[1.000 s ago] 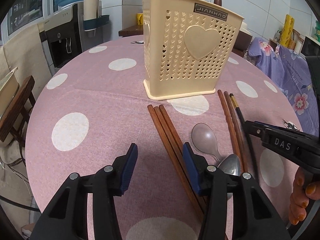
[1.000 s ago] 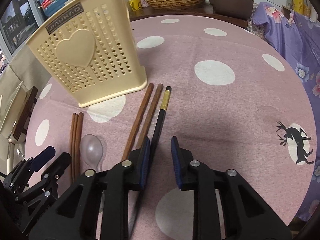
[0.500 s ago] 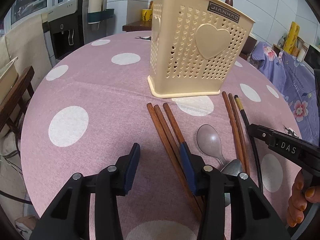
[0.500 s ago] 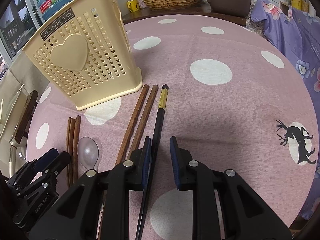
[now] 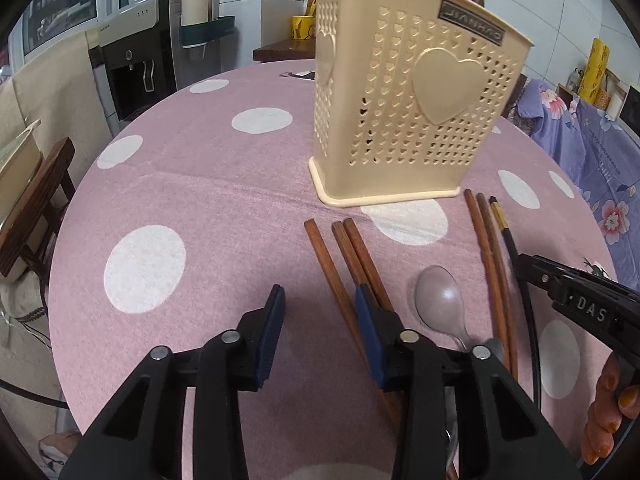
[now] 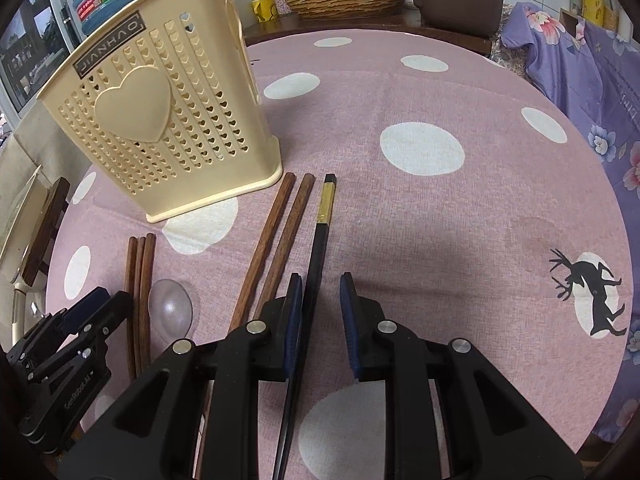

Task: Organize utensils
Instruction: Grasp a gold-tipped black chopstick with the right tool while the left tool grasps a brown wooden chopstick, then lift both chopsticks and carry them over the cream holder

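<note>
While I watched both wrist feeds, my left gripper (image 5: 319,328) hung low over the pink tablecloth with white polka dots (image 5: 208,200), its blue-padded fingers (image 5: 272,330) spread wide and holding nothing. In that view a loose brown wooden chopstick (image 5: 326,270) ran up toward 12 o'clock between the pads, and a touching pair of brown wooden chopsticks (image 5: 358,258) lay beside it, passing under the right-hand pad. At 1 o'clock from the gripper stood the cream plastic utensil basket with heart-shaped holes (image 5: 404,120), upright on the cloth, with none of the utensils visibly in it. At 3 o'clock lay a grey metal spoon (image 5: 438,302), bowl toward the basket, and past it another two brown wooden chopsticks (image 5: 490,264) next to a black chopstick with a gold band (image 5: 508,236). My right gripper (image 6: 322,322) straddled that black chopstick (image 6: 320,240), which lay close against the left pad with a clear gap to the right one, so the fingers stood narrowly apart and not clamped. From there the basket (image 6: 160,120) sat at 10 o'clock, and the left gripper (image 6: 76,328) showed at 9 o'clock.
</note>
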